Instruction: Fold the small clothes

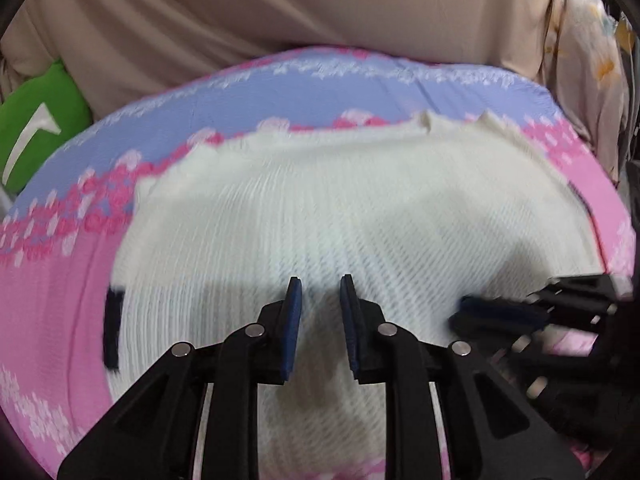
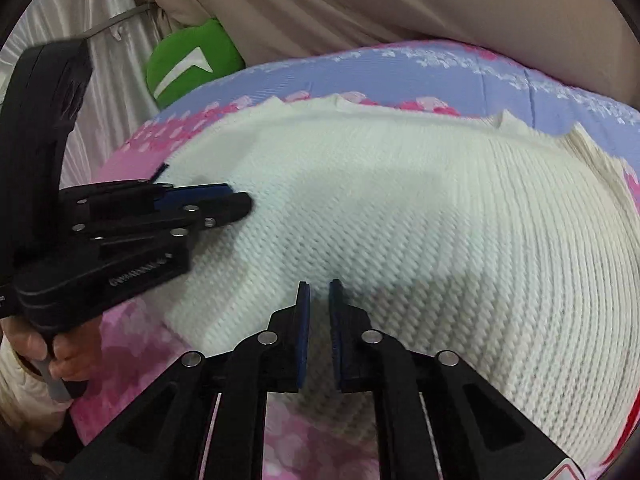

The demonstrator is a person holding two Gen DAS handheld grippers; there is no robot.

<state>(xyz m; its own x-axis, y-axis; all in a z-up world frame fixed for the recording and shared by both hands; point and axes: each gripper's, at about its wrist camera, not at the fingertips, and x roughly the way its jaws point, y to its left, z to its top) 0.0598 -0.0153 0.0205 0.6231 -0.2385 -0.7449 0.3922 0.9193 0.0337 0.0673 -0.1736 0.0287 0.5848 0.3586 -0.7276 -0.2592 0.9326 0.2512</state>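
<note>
A white ribbed knit garment (image 1: 340, 208) lies spread flat on a pink and lilac flowered cover (image 1: 56, 280); it also fills the right wrist view (image 2: 400, 208). My left gripper (image 1: 320, 286) hovers over the garment's near edge, jaws slightly apart, holding nothing. My right gripper (image 2: 319, 290) is also over the near edge, jaws slightly apart and empty. The right gripper shows at the right of the left wrist view (image 1: 472, 312). The left gripper shows at the left of the right wrist view (image 2: 236, 200), over the garment's left side. A dark tag (image 1: 112, 328) sits at the garment's left edge.
A green cushion (image 2: 192, 64) with a white mark lies behind the cover at the left. Beige draped fabric (image 1: 280, 8) runs along the back. A floral cloth (image 1: 592, 60) hangs at the far right. The pink cover (image 2: 312, 440) extends toward me.
</note>
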